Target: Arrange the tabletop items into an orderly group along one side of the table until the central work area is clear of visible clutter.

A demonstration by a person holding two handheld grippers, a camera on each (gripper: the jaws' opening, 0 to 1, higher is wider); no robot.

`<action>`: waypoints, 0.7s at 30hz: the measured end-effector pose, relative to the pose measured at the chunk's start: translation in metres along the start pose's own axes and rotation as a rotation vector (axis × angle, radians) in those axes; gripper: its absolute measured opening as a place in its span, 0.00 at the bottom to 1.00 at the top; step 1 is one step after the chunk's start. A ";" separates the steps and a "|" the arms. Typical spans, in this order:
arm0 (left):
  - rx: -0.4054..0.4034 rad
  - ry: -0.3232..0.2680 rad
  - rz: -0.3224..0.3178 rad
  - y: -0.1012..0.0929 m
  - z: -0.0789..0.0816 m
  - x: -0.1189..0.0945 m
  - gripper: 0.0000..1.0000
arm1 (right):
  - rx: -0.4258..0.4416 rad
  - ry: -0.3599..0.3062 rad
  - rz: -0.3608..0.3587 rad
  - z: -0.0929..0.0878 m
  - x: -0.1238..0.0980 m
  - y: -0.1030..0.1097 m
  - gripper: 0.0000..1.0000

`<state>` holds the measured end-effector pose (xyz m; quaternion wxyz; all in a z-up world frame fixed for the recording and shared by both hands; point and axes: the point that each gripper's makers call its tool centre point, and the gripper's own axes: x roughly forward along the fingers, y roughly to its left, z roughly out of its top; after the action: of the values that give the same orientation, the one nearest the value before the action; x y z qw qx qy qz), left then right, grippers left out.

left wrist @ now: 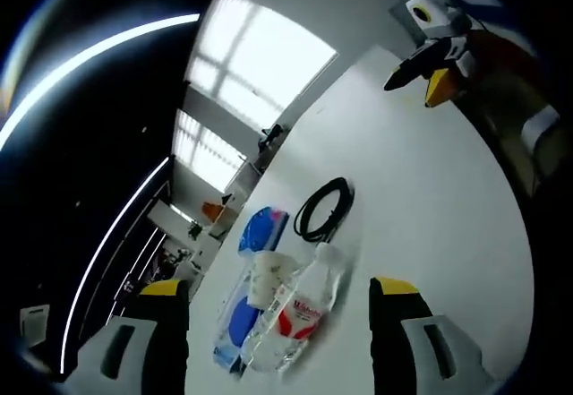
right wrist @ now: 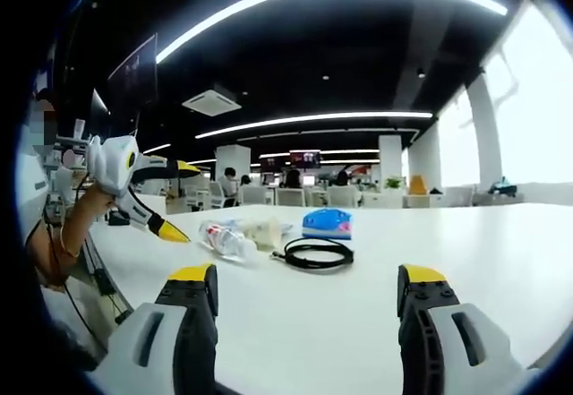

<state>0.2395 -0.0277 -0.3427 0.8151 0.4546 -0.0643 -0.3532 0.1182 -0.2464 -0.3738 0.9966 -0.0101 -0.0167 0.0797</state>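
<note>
A clear plastic bottle (left wrist: 300,310) with a red label lies on its side on the white table (left wrist: 430,189), next to a pale paper cup (left wrist: 269,279) and blue packets (left wrist: 262,230). A coiled black cable (left wrist: 324,209) lies just beyond them. My left gripper (left wrist: 277,296) hovers open above the bottle and cup, touching nothing. In the right gripper view the same bottle (right wrist: 224,236), cup (right wrist: 264,230), blue packet (right wrist: 327,223) and cable (right wrist: 313,253) sit mid-table. My right gripper (right wrist: 304,283) is open and empty, short of the cable. The left gripper (right wrist: 134,189) shows at left, held by a hand.
The right gripper (left wrist: 439,46) shows at the table's far side in the left gripper view. A person's arm (right wrist: 67,234) is at the left table edge. Office desks, chairs and bright windows (right wrist: 537,126) lie beyond the table.
</note>
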 end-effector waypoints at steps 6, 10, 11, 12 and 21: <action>0.039 -0.018 0.011 -0.005 0.000 0.010 0.81 | -0.005 0.000 0.007 0.001 -0.001 0.003 0.79; 0.048 -0.010 0.005 -0.007 -0.002 0.014 0.81 | -0.007 0.001 0.006 0.002 -0.001 0.003 0.79; 0.046 -0.012 0.005 -0.006 -0.002 0.015 0.81 | -0.008 0.001 0.005 0.002 -0.001 0.002 0.79; 0.043 -0.012 0.005 -0.006 -0.003 0.016 0.81 | -0.009 0.002 0.004 0.002 -0.001 0.002 0.79; 0.034 -0.012 0.007 -0.007 -0.001 0.028 0.80 | -0.021 0.006 0.009 0.003 -0.002 0.003 0.78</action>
<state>0.2570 -0.0472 -0.3550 0.8080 0.4661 -0.0769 -0.3521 0.1156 -0.2441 -0.3714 0.9962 -0.0209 -0.0145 0.0838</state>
